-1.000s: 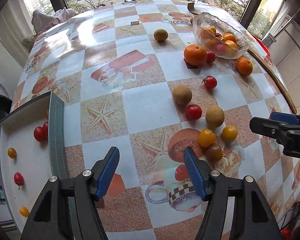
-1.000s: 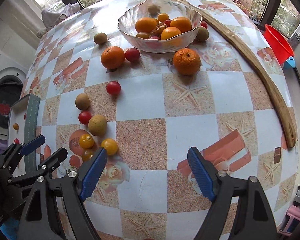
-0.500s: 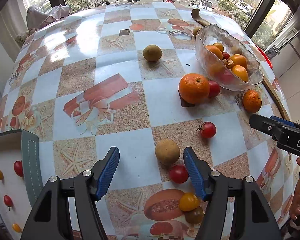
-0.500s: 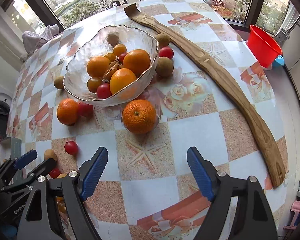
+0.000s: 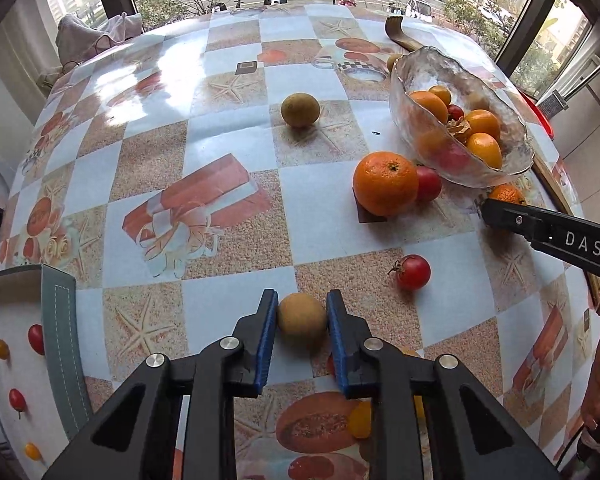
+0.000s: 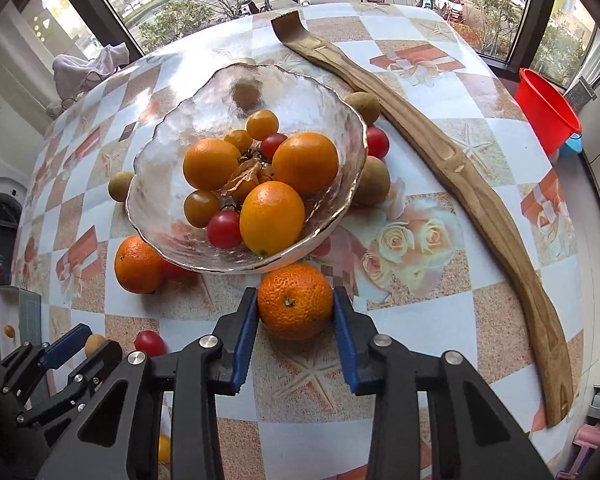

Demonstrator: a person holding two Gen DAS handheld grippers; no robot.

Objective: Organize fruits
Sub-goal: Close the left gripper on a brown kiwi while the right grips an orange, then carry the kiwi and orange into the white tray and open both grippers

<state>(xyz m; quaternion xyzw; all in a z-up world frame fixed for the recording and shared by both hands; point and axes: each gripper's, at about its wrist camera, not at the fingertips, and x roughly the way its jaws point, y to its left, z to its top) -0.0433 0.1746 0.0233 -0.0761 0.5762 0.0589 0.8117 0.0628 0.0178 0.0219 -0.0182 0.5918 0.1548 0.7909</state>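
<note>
Home – dining corner by big windows. Round table [image 5: 228, 92] under printed cloth: checks, starfish, roses, gift boxes. Glass bowl [image 6: 300, 92] of fruit, loose oranges and tomatoes scattered around it. Long wooden shoehorn-like stick [image 6: 452, 160] lies across cloth. Washing machine [image 6: 0, 216] against wall at left, red plastic bucket [image 6: 548, 112] on floor, bundled cloth [image 5: 96, 36] by window frame. Outside – street below, parked cars, scooters, trees, apartment blocks.

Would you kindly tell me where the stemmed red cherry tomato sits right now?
In the left wrist view, the red cherry tomato lies loose on the tablecloth, right of the brown round fruit and nearer than the big orange.
</note>
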